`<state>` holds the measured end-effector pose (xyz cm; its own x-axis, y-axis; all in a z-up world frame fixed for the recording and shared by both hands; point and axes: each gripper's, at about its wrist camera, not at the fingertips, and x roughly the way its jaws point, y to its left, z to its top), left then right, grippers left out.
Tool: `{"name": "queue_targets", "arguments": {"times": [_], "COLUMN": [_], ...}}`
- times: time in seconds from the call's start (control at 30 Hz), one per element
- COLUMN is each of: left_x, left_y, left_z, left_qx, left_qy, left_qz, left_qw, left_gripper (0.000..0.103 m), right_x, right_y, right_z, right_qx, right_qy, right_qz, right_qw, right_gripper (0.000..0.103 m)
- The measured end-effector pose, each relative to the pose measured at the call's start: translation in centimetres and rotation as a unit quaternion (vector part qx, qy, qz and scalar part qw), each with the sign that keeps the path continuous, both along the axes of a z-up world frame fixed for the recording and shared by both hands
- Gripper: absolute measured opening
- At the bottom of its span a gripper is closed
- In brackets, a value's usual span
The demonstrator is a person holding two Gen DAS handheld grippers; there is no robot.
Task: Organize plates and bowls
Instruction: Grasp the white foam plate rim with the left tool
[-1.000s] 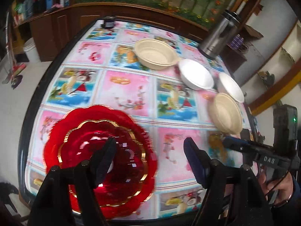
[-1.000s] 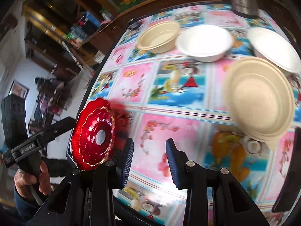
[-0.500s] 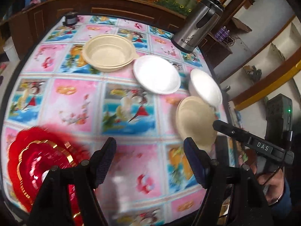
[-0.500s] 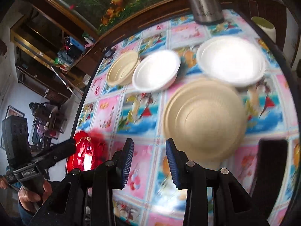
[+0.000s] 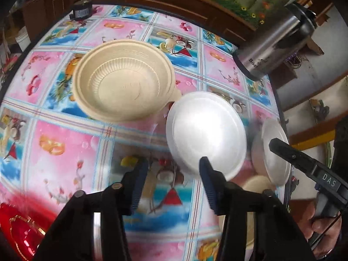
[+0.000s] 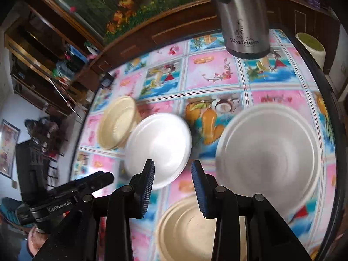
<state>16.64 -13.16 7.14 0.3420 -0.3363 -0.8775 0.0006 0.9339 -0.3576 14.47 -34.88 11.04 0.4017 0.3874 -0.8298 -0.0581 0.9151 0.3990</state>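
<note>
Patterned bench [image 5: 65, 156] now fills both views with bowls; red plate [image 5: 19, 232] has slid to lower left, so sorting likely shifts to bowls. Left hand-held gripper [image 5: 171, 184] just narrowed, empty, pitched steeply down beside white bowl [image 5: 206, 132]. Right hand-held gripper [image 6: 173, 187] part-open, empty, above tan bowl [image 6: 187, 228].

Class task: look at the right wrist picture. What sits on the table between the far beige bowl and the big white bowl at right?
A smaller white bowl, seen in the right wrist view.
</note>
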Motion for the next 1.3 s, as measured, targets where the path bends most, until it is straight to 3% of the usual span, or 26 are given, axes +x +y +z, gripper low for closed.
{"name": "queue_targets", "arguments": {"times": [0.1, 0.37, 0.4, 0.47, 0.6, 0.9, 1.3], "left_x": [1.0, 2.3, 2.5, 2.6, 2.0, -2.0, -10.4], "left_y": [-0.6, -1.7, -1.8, -2.1, -2.1, -1.1, 0.3], "left_z": [-1.0, -2.5, -2.7, -2.9, -2.7, 0.2, 2.9], "left_qx": [-0.001, 0.007, 0.009, 0.017, 0.044, 0.053, 0.067], "left_qy": [0.008, 0.016, 0.016, 0.015, 0.002, -0.039, -0.077], "left_qz": [-0.002, -0.003, -0.004, -0.008, -0.017, -0.018, -0.036], "left_qw": [1.0000, 0.9999, 0.9998, 0.9997, 0.9989, 0.9977, 0.9941], "left_gripper": [0.035, 0.034, 0.028, 0.019, 0.019, 0.019, 0.019], "right_x": [1.5, 3.7, 3.9, 4.2, 3.8, 0.5, -6.7], "right_y": [0.1, 1.0, 1.2, 1.4, 1.7, 2.5, 3.5], "right_z": [-1.2, -3.3, -3.6, -4.4, -4.6, -1.4, -0.6], "right_qx": [-0.001, -0.027, -0.030, -0.023, -0.017, 0.000, 0.043], "right_qy": [0.012, 0.027, 0.030, 0.041, 0.039, -0.002, 0.005], "right_qz": [0.010, 0.031, 0.033, 0.036, 0.034, 0.038, 0.048], "right_qw": [1.000, 0.999, 0.999, 0.998, 0.999, 0.999, 0.998], "right_gripper": [0.035, 0.032, 0.030, 0.015, 0.009, 0.009, 0.009]}}
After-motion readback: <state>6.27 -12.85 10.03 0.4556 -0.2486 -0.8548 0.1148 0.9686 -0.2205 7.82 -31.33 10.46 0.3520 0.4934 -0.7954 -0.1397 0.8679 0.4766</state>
